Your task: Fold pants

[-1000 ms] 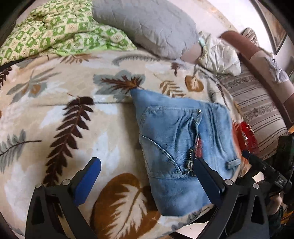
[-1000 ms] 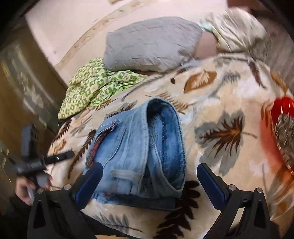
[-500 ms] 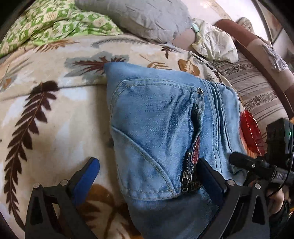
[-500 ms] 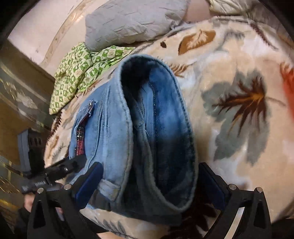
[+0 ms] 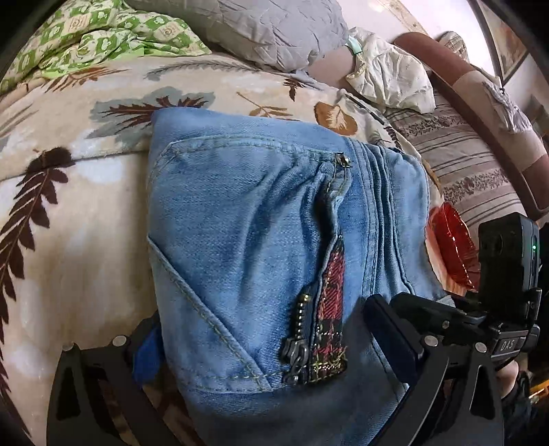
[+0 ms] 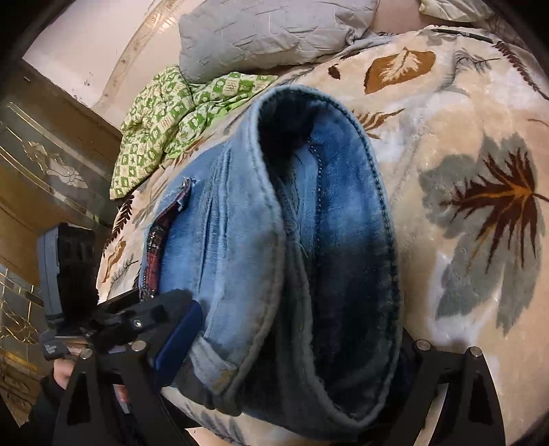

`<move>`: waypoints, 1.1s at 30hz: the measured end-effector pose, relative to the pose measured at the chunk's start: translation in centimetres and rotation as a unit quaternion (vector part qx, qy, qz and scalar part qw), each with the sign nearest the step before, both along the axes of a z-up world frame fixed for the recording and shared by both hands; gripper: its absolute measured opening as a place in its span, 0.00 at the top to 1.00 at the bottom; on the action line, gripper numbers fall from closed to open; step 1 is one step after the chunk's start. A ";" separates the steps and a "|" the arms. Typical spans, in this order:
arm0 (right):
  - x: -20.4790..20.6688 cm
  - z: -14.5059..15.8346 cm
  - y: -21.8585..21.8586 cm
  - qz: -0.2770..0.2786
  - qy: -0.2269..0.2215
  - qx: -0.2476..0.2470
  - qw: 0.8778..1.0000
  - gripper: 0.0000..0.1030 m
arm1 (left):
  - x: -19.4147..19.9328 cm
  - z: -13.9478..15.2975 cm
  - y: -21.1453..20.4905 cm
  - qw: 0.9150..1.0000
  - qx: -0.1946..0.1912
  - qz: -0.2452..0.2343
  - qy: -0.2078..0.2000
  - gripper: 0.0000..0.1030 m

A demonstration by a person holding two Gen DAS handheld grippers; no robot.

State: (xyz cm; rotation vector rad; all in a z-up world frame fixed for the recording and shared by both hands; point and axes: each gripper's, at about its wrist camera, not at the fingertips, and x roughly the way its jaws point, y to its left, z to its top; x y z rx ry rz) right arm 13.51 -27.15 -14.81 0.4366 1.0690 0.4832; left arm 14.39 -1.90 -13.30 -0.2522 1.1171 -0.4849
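Folded light-blue jeans (image 5: 240,223) with a zip and a red plaid patch lie on the leaf-print blanket (image 5: 85,223). My left gripper (image 5: 267,343) straddles the bundle's near end, jaws wide. Its blue left pad (image 5: 147,350) is tucked at the denim's edge, and I cannot see any squeeze. From the other side, my right gripper (image 6: 291,343) straddles the rolled edge of the jeans (image 6: 308,240). Its jaws are closing with the denim between them. The left pad (image 6: 178,339) is at the belt loop; the right finger is hidden behind the cloth.
A grey pillow (image 5: 274,31) and a green patterned quilt (image 5: 103,37) lie at the head of the bed. A red dish (image 5: 453,247) sits beside the jeans, with a striped cushion (image 5: 473,171) beyond. A wooden wardrobe (image 6: 41,154) stands to the left.
Both grippers have come down and closer to the jeans, which now fill each view. The bundle now sits between the fingers of each gripper.
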 end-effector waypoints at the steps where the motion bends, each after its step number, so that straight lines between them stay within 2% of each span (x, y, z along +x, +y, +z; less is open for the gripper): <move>1: 0.0 0.2 0.1 0.002 0.001 -0.004 1.000 0.08 | 0.0 0.1 0.1 1.000 -0.002 0.000 0.007 0.00; 4: 0.0 0.4 -0.1 0.003 0.000 0.001 1.000 0.09 | -0.2 0.7 0.7 1.000 -0.002 0.003 0.010 0.00; 6: 0.1 0.5 -0.4 0.001 0.000 0.007 1.000 0.11 | -0.4 1.4 1.2 1.000 -0.004 0.010 -0.004 0.00; 9: 0.4 0.6 -0.9 0.000 0.008 0.021 1.000 0.11 | -0.7 1.2 2.2 1.000 -0.007 0.011 -0.002 0.00; 11: 0.7 0.2 -0.8 0.003 0.018 0.016 1.000 0.10 | -0.5 0.0 2.4 1.000 -0.010 0.005 0.019 0.00; 15: 0.8 0.2 0.6 0.010 0.015 -0.009 1.000 0.01 | -0.8 -0.1 2.2 1.000 -0.004 0.008 -0.003 0.00; 16: 0.8 0.2 1.0 0.017 0.011 -0.017 1.000 0.00 | -0.8 0.0 2.1 1.000 -0.001 0.009 -0.004 0.08; 17: 0.7 0.3 1.4 0.023 0.007 -0.027 0.999 0.00 | -0.9 0.2 1.9 1.000 -0.001 0.004 -0.009 0.25; 18: 0.6 0.4 1.5 0.021 0.003 -0.031 0.999 0.04 | -1.2 0.7 1.5 1.000 -0.006 -0.012 -0.020 0.44; 19: 0.5 0.6 1.3 0.013 -0.001 -0.034 0.999 0.19 | -1.6 1.5 1.0 0.999 0.014 -0.021 -0.042 0.50; 20: 0.3 0.9 1.2 0.010 -0.007 -0.030 0.999 0.27 | -1.8 2.0 0.5 0.998 0.026 -0.028 -0.052 0.56; 22: -0.2 1.9 0.8 0.011 -0.029 -0.009 0.999 0.57 | -1.9 2.8 0.1 0.997 0.041 -0.034 -0.060 0.60; 25: 0.0 3.6 0.6 0.007 -0.053 0.004 0.999 0.62 | -1.5 4.9 1.5 0.997 -0.002 -0.012 -0.082 0.63; 27: 0.7 5.3 1.0 0.017 -0.080 0.011 0.997 0.62 | -0.9 7.4 2.1 0.992 -0.004 -0.008 -0.128 0.63; 29: 2.0 7.2 1.7 0.021 -0.110 0.006 0.994 0.62 | 0.0 8.7 3.0 0.988 -0.012 0.003 -0.154 0.63; 32: 4.9 8.8 2.9 0.013 -0.151 0.004 0.989 0.62 | 3.0 8.4 4.3 0.987 -0.017 0.018 -0.160 0.63; 33: 6.4 8.3 3.4 0.010 -0.145 -0.004 0.989 0.62 | 4.4 7.2 4.4 0.988 -0.005 0.020 -0.150 0.62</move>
